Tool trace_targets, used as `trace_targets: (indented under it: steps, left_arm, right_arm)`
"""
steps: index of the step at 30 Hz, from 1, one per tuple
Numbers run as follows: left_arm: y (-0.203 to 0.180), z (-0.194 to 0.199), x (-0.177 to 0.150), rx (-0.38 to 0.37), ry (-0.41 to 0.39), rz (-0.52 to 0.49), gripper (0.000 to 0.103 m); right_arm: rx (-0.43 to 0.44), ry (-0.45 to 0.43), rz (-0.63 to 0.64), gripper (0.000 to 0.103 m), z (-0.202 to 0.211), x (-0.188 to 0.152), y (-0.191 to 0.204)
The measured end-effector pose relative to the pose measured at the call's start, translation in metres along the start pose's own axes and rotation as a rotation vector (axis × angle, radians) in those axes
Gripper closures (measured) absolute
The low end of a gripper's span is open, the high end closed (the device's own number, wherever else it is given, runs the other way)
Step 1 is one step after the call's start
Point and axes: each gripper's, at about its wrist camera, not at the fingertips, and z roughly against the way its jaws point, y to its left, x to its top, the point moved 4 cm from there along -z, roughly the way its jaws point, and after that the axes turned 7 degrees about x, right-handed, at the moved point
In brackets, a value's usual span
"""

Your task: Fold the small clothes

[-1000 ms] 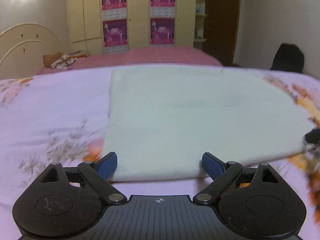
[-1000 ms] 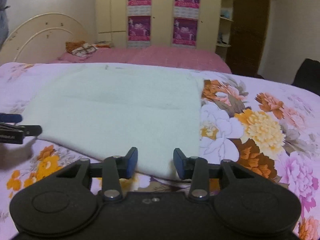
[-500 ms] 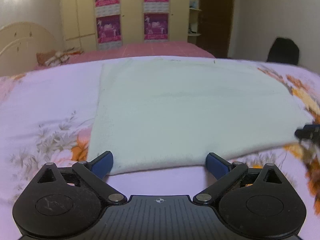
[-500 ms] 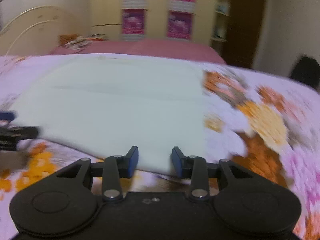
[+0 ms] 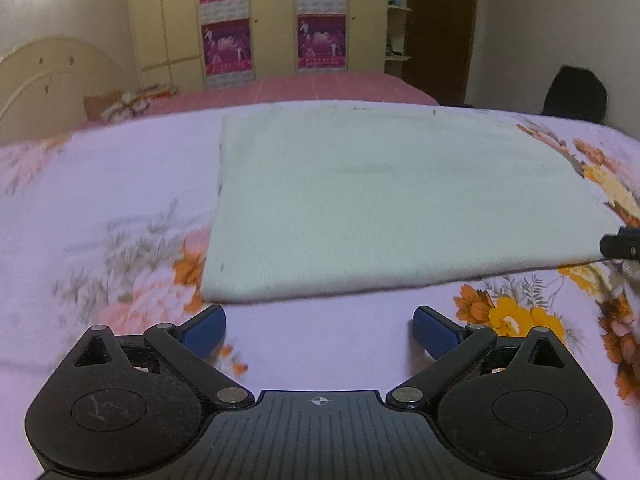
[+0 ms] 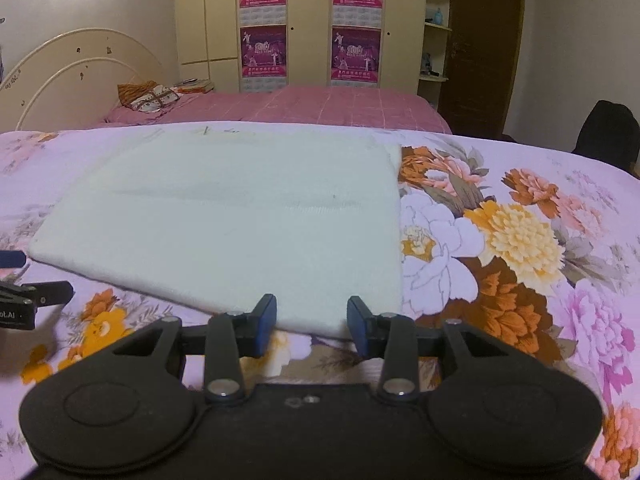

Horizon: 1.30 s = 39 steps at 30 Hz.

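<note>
Two tongs are mine, one in each hand, both low over the bed (image 5: 100, 184) with its flowered sheet. My left tongs (image 5: 318, 330) stand wide, the blue pads far apart and holding nothing; they sit just short of the near edge of the cloth (image 5: 384, 204), not touching it, with a strip of lilac sheet between. The cloth is a pale, folded rectangle lying flat on the sheet, its near left corner just ahead of my left pad.

My right tongs (image 6: 311, 324) are narrower but still parted, with the pads set either side of the cloth's (image 6: 240, 220) near right corner. The cloth's edge runs between them; I cannot tell whether the pads touch it. From this side the cloth's right edge lies straight against a big white and yellow flower print (image 6: 472, 236).

At the far right of the left view I see the tip of my right tongs (image 5: 620, 244) at the cloth's corner. At the far left of the right view I see my left tongs (image 6: 28, 296) beside the cloth's other near corner.

Beyond the bed lies a second bed in pink (image 6: 320, 108), then a cupboard (image 6: 304, 20) hung with purple posters.
</note>
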Motion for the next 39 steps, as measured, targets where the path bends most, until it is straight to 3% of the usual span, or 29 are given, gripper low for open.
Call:
trace_targets:
  steps: [3,8,12,13,15,26,28,29,30,32,34,39]
  left_arm:
    - [0.013,-0.001,-0.005,-0.06,0.017,0.149,0.004]
    - [0.048,-0.009,-0.008,-0.224,0.021,0.535,0.004]
    - [0.065,-0.024,-0.008,-0.276,-0.002,0.744,0.005]
    - [0.067,-0.028,-0.007,-0.279,-0.01,0.774,0.005]
    - [0.069,-0.037,-0.002,-0.272,-0.029,0.808,0.011]
    - [0.068,-0.082,0.034,-0.273,-0.088,0.878,0.014]
    - [0.066,-0.09,0.04,-0.26,-0.085,0.869,0.021]
    - [0.065,-0.094,0.043,-0.248,-0.066,0.858,0.04]
    - [0.065,-0.099,0.043,-0.233,-0.041,0.854,0.066]
    - [0.07,-0.106,0.04,-0.224,-0.002,0.888,0.087]
    - [0.074,-0.11,0.037,-0.246,-0.001,0.91,0.095]
    - [0.075,-0.102,0.041,-0.32,-0.069,0.961,0.096]
  right_arm:
    - [0.011,0.0,-0.002,0.065,0.003,-0.002,0.004]
    - [0.05,-0.01,-0.031,0.065,0.003,0.0,0.006]
    - [0.122,-0.015,-0.095,0.079,-0.001,0.006,0.005]
    - [0.143,-0.018,-0.11,0.087,-0.004,0.009,0.004]
    - [0.169,-0.021,-0.132,0.093,-0.009,0.014,0.007]
    - [0.271,-0.055,-0.182,0.097,-0.058,0.056,0.018]
    - [0.289,-0.057,-0.176,0.098,-0.069,0.062,0.024]
    - [0.296,-0.057,-0.175,0.098,-0.074,0.064,0.027]
    - [0.301,-0.055,-0.172,0.099,-0.079,0.067,0.03]
    - [0.31,-0.056,-0.167,0.099,-0.088,0.072,0.036]
    - [0.317,-0.059,-0.158,0.099,-0.094,0.075,0.044]
    - [0.313,-0.079,-0.083,0.099,-0.099,0.077,0.067]
